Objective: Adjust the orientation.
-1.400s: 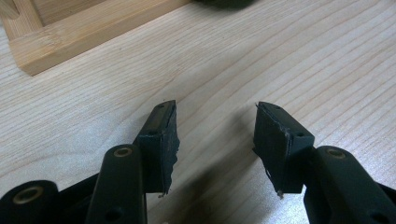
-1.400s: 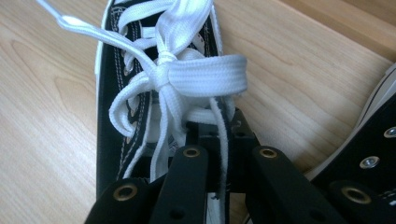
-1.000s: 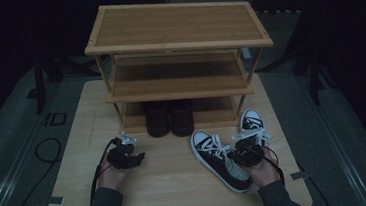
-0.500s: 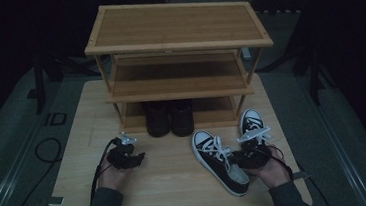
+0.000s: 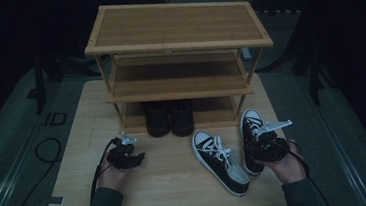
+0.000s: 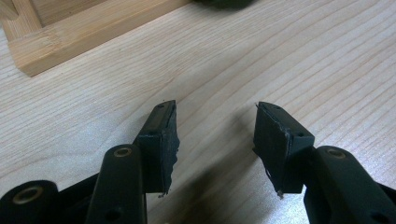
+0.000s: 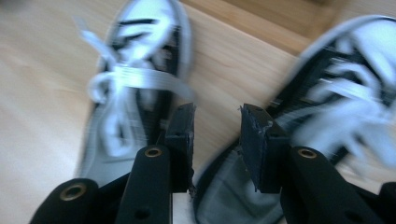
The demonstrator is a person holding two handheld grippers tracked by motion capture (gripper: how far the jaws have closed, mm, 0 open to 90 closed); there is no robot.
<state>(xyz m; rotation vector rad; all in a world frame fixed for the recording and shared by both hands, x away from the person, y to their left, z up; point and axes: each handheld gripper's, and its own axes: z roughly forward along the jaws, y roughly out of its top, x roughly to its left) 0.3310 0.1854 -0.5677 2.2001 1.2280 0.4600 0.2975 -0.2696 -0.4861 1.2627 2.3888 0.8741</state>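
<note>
Two black-and-white sneakers lie on the wooden table in front of a bamboo shoe rack: the left sneaker and the right sneaker. My right gripper hovers over the heel end of the right sneaker. Its jaws have just been opening, and nothing is pressed between its pads. My left gripper rests low over bare table at the left, open and empty, facing the rack's foot.
A pair of dark boots stands under the rack's lowest shelf. The rack's middle shelf is bare. A cable loops on the floor to the left of the table.
The right hand has drawn a little to the right and up, away from the sneakers. The left hand has stayed where it was.
</note>
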